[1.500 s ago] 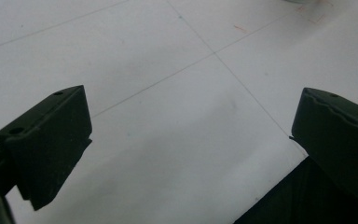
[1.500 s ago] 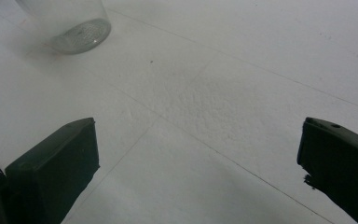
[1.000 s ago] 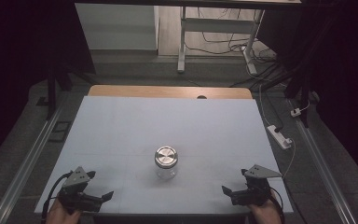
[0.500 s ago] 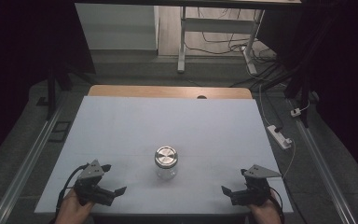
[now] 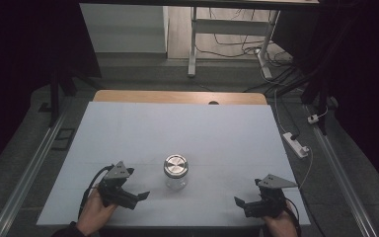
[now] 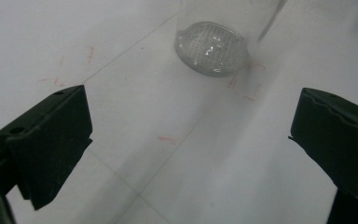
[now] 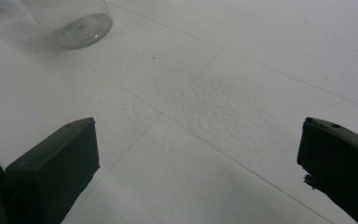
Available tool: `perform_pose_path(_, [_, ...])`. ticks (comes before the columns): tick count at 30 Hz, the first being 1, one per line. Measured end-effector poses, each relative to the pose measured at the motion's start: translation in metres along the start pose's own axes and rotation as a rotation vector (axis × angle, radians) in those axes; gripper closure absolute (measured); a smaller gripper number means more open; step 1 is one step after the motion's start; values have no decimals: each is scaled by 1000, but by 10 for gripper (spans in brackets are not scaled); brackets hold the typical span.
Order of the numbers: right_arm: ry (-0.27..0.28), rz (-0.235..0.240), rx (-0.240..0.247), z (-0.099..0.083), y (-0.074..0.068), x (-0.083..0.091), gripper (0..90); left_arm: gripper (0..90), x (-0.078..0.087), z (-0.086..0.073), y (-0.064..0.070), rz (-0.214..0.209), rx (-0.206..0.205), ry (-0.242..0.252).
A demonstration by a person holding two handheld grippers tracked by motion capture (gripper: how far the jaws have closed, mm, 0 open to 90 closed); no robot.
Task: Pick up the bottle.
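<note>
No writing can be read on anything; only faint red corner marks (image 6: 249,88) are seen drawn on the table beside the base of the jar. A clear glass jar (image 5: 175,174) with a silver metal lid (image 5: 175,165) is stood upright near the front middle of the white table (image 5: 177,128), and nothing can be made out inside it. The left gripper (image 5: 134,196) is held just left of the jar, apart from it, with its jaws spread wide and nothing gripped. The right gripper (image 5: 243,205) is held well apart at the front right corner, jaws likewise wide and empty. Grey floor, cables and a desk frame (image 5: 192,39) are seen beyond the table in a dim room.
</note>
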State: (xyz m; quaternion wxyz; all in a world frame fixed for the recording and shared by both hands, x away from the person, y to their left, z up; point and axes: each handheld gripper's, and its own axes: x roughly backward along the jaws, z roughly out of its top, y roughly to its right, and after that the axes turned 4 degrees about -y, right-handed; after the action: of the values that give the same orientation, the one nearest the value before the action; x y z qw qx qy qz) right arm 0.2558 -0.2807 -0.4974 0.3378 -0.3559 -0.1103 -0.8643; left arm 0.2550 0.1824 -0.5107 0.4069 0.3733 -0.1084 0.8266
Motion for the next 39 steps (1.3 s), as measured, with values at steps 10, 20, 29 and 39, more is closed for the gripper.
perform_pose_path(10, [-1,2,-1,0,0,0,0,0,-25,27,2,-36,-33,-7])
perform_pose_path(20, [-2,3,1,0,0,0,0,0,-52,50,4,-74,-102,21])
perform_pose_path(29, [-5,7,7,0,0,0,0,0,-78,61,6,-87,-160,3])
perform_pose_path(39, [-9,6,14,0,-1,-1,0,49,-88,67,7,-109,-202,4])
